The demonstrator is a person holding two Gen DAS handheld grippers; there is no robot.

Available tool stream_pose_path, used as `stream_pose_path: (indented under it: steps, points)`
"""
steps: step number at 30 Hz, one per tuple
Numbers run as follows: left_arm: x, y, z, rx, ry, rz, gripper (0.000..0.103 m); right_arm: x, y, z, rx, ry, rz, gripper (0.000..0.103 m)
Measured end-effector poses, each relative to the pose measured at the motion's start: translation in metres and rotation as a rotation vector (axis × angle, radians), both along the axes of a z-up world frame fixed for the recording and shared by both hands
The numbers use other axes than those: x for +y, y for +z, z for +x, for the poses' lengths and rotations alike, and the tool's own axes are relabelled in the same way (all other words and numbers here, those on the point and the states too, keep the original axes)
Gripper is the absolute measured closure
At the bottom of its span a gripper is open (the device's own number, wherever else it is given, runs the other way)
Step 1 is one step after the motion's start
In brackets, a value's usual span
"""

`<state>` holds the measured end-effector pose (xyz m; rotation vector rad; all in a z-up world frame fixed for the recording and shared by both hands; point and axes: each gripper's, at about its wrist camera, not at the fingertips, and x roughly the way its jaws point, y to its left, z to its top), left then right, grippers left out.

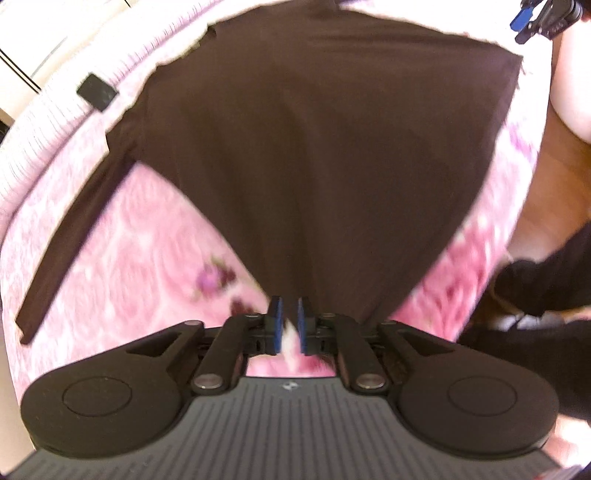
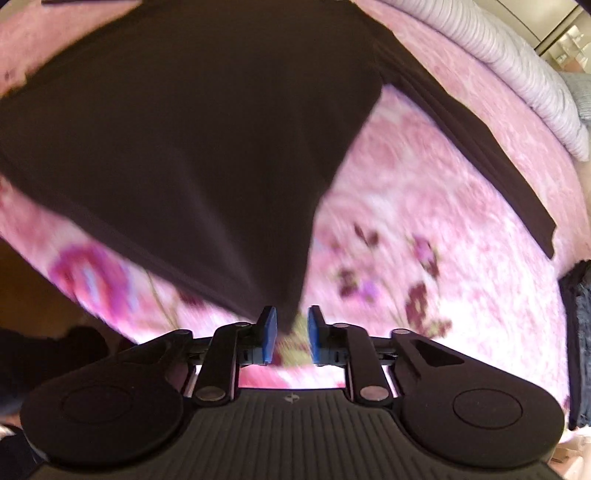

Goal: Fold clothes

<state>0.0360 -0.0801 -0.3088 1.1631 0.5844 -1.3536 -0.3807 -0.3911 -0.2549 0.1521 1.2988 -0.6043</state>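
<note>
A dark brown long-sleeved garment (image 1: 314, 155) lies spread on a pink flowered bedspread (image 1: 110, 236); one sleeve (image 1: 74, 236) runs out to the left. In the right wrist view the garment (image 2: 184, 140) fills the upper left, its other sleeve (image 2: 480, 147) stretching right. My left gripper (image 1: 290, 325) has its blue pads a small gap apart at the garment's near corner, which rises toward the pads; pink cloth shows in the gap. My right gripper (image 2: 291, 338) is open, with the garment's other near corner hanging just at its left pad. Both views are blurred by motion.
A small black square object (image 1: 96, 92) lies on the bedspread at the far left. A white ribbed cover (image 2: 517, 85) edges the bed. The right gripper's body (image 1: 546, 18) shows at the top right of the left wrist view. A dark fuzzy cloth (image 2: 580, 350) lies at the right edge.
</note>
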Motion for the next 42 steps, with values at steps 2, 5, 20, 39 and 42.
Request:
stream_pose_path:
  steps: [2, 5, 20, 39, 42]
  points:
    - [-0.012, 0.007, 0.0, 0.015, 0.012, -0.035, 0.093, -0.008, 0.01, 0.011, -0.027, -0.016, 0.007, 0.066]
    - [-0.033, 0.018, 0.001, 0.03, -0.001, -0.074, 0.09, -0.025, 0.026, 0.02, -0.054, -0.071, 0.006, 0.057]
    - [-0.268, 0.055, -0.024, 0.045, -0.042, -0.177, 0.054, -0.252, 0.064, -0.071, -0.138, -0.367, -0.14, 0.042]
    - [-0.561, 0.006, -0.135, 0.032, -0.028, -0.104, 0.046, -0.571, -0.073, -0.08, 0.238, 0.38, 0.272, 0.055]
    - [-0.574, -0.003, -0.129, 0.054, -0.002, -0.094, 0.046, -0.587, -0.09, -0.079, 0.258, 0.397, 0.357, 0.055]
